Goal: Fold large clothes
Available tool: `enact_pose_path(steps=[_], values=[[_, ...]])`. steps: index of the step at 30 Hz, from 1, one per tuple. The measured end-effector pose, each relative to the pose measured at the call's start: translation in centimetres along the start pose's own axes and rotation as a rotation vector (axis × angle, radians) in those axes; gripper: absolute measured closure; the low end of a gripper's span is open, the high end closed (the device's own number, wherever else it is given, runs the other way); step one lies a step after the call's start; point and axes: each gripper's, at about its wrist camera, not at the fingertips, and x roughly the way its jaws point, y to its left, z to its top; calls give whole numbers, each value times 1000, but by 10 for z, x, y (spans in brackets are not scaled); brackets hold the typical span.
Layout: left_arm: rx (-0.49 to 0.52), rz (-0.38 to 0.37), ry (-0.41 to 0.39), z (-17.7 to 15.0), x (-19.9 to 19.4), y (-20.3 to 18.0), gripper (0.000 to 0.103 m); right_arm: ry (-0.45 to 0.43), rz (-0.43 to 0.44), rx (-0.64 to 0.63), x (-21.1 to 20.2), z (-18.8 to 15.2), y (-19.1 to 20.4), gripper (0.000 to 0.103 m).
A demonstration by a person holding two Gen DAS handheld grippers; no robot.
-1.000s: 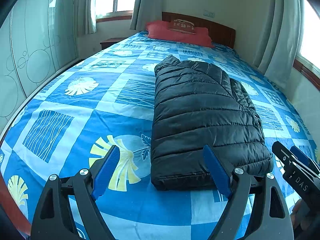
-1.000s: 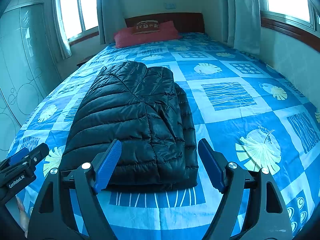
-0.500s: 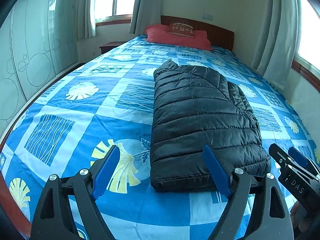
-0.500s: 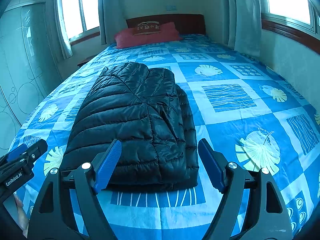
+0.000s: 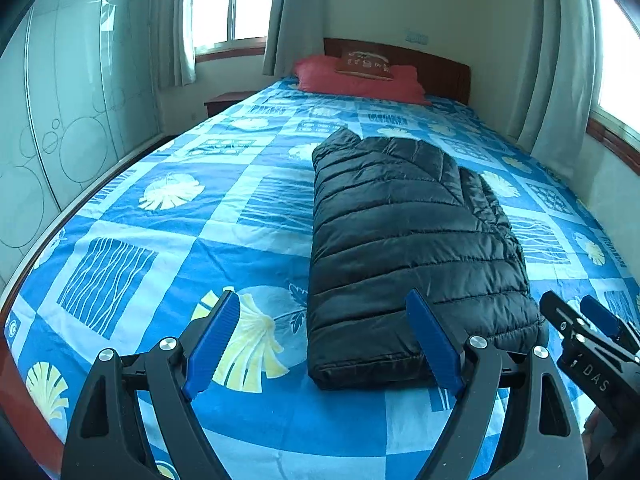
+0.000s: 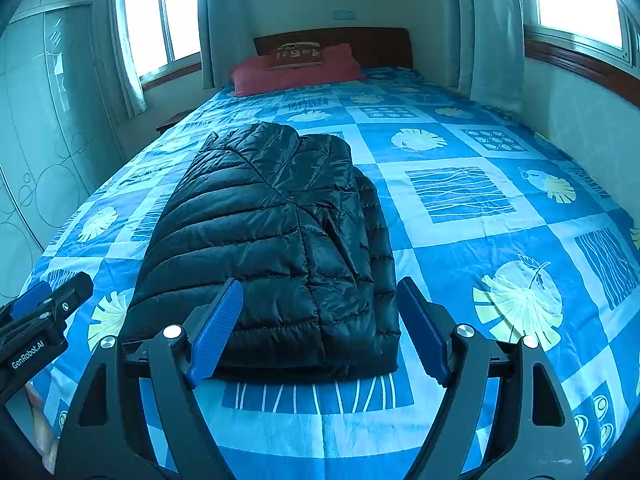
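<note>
**Bedroom around the bed**

A bed [image 5: 256, 216] wears a blue patchwork sheet with leaf prints. A red pillow [image 5: 352, 80] lies against the wooden headboard [image 6: 380, 44], a small brown cushion [image 6: 296, 56] on it. Grey curtains [image 5: 292, 16] flank the windows [image 6: 160, 16]; a nightstand [image 5: 224, 102] sits beside.

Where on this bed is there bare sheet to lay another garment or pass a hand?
Bare sheet lies on both sides of the black puffer jacket: a broad stretch toward the wardrobe-side edge of the bed, another toward the window wall. A bare band runs along the foot. Crowded: the red pillow at the headboard.
</note>
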Motion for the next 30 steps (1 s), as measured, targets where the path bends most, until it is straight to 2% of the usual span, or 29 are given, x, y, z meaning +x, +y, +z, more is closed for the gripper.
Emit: enact_pose_path(steps=[17,22,24,30], values=[[45,-18,9,2,2,-9,19,5,4,-2,4,-3,2,24],[73,37,4,-4,6,-13,19,11,8,-6,8,-5,3,24],[84,30,10,-5,8,-13,19,13,10,-7,9,-5,1,24],[39,7,10,-4,11,-6,19,9,17,-2,10,-4,-2,24]])
